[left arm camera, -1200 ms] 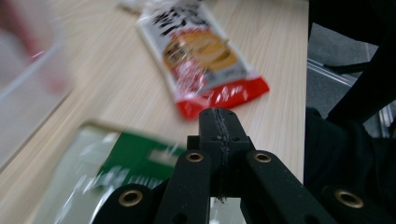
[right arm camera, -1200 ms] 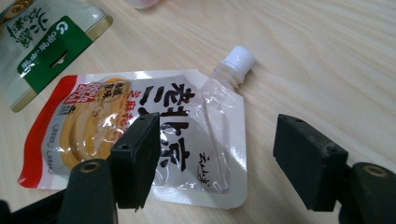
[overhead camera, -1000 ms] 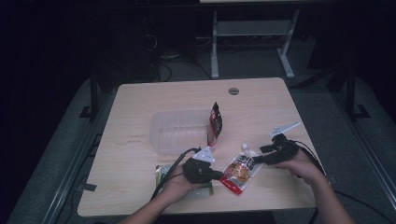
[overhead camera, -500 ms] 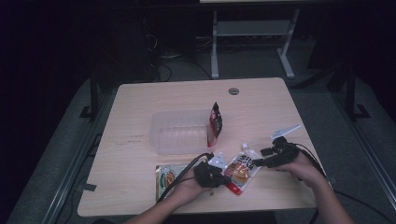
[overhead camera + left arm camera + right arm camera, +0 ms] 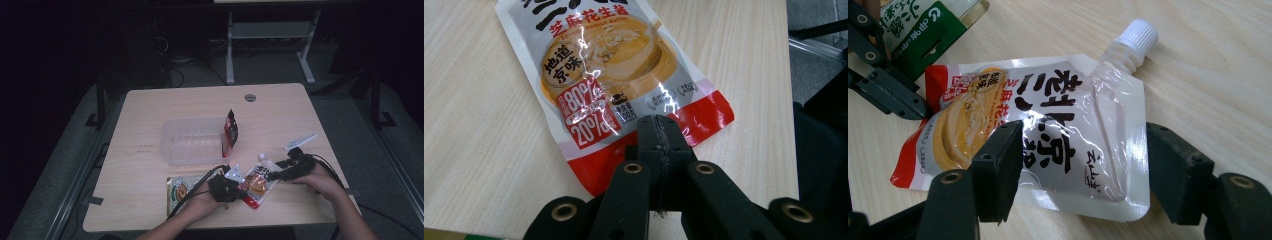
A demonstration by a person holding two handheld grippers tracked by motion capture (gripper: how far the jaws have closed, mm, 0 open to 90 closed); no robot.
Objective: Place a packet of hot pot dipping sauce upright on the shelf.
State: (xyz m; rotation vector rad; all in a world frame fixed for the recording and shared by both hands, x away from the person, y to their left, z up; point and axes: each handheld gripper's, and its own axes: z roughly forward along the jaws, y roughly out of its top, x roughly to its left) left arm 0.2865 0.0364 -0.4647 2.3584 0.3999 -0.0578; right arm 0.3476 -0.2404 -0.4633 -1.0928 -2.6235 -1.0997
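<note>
A white and orange spouted pouch (image 5: 257,182) lies flat on the table near its front edge, red bottom edge toward my left hand. My left gripper (image 5: 241,190) is shut. Its closed tips (image 5: 659,122) lie over the red bottom edge of the pouch (image 5: 614,65); I cannot tell whether they pinch it. My right gripper (image 5: 272,175) comes in from the spout end. Its jaws (image 5: 1080,135) straddle the pouch (image 5: 1048,135) and have just been closing a little. The left jaw overlaps the film and the right jaw stands clear of it.
A clear plastic container (image 5: 192,140) sits mid-table with a dark red pouch (image 5: 230,127) standing against its right side. A green packet (image 5: 177,190) lies under my left hand, near the front edge of the table (image 5: 150,115).
My left gripper has slid a little to the right, onto the pouch's red end. The right hand has stayed where it was.
</note>
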